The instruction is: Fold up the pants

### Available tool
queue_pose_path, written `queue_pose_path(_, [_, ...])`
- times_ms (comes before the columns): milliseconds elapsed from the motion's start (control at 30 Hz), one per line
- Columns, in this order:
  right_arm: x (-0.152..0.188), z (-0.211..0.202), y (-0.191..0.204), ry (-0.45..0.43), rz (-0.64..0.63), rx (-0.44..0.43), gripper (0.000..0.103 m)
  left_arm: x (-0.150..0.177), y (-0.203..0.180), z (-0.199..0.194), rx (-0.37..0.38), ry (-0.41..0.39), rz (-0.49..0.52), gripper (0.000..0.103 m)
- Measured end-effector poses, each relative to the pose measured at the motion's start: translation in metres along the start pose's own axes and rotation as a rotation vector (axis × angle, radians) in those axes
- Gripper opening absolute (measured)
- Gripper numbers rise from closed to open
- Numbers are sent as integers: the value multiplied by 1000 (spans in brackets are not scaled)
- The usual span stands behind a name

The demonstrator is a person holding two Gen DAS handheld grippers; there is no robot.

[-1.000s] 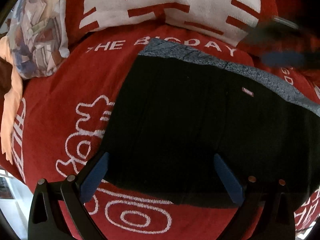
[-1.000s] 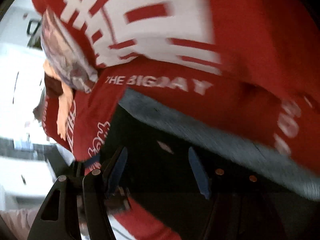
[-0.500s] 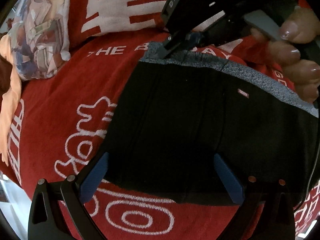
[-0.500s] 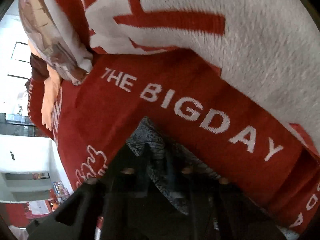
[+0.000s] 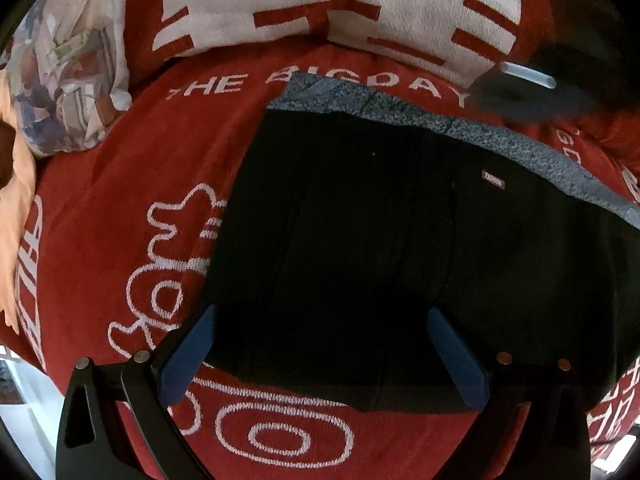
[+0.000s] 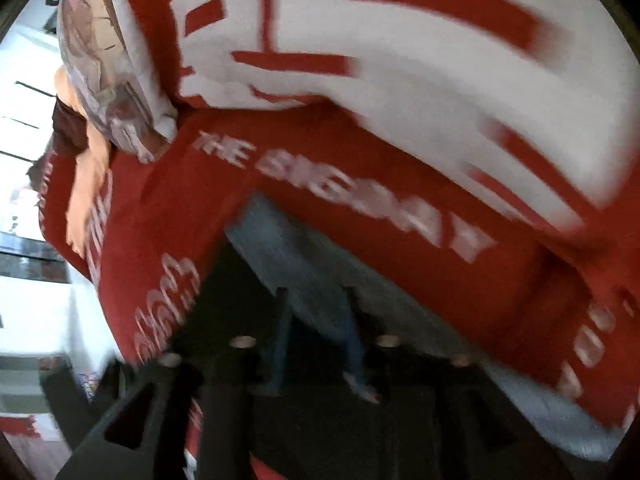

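Where the black pants (image 5: 400, 248) lie, folded into a flat block on the red blanket (image 5: 120, 216), the grey waistband (image 5: 500, 140) forms the far edge, just under the white lettering "THE BIGDAY" (image 5: 320, 80). Small label (image 5: 493, 179) sits on the black cloth just below the waistband. Left side edge of the pants runs straight and clean; near edge lies flat, with bare blanket below it. Left gripper (image 5: 320, 348) low over the near edge, blue fingers (image 5: 188, 360) spread wide, nothing between them; one fingertip sits at the pants' left edge, the other over the black cloth. Right gripper (image 6: 316, 344) is motion-blurred over the waistband (image 6: 304, 256); fingers read as close together, but whether they pinch cloth cannot be told. Beyond the waistband, a red-and-white pillow (image 5: 340, 4). Left of the pants, open blanket, then a patterned cushion (image 5: 64, 76) and peach cloth (image 5: 16, 200) at the blanket's edge.
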State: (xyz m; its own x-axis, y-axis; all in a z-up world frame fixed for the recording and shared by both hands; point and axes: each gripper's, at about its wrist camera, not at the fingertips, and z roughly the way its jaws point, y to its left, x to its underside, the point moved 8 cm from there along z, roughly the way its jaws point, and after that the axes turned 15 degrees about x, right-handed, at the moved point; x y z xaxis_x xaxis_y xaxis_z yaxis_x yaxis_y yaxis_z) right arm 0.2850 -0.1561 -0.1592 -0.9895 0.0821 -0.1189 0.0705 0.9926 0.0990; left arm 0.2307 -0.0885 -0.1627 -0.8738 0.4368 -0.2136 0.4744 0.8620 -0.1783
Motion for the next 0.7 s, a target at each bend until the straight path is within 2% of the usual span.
queue_pose_path(133, [64,-16,-67,50,182,14,67,-4,0,3,-18,23,1,103])
queue_pose_path(267, [149,-4,-127,148,361,45,67,-6,-4,-1,-55,66,-13,103])
queue_pose_path(333, [189,3,-147,194,420,59,67,-3,-17,-10,-60,76,-3,103])
queue_pose_path(367, [204,-4,-154,153,452,15,66,0,-26,-15,-58,76,11,103])
queue_pose_path(400, [213,-14,-159,122,472,-11,66,3,-38,-19,-58,76,35,103])
queue_pose_path(500, [239,-33,-169,119,527,-41,67,10,-74,-24,-60,89,116,103])
queue_pose_path(700, [286,-53,-190,120,658,-118,68,19,-157,-14,27,145,172,103])
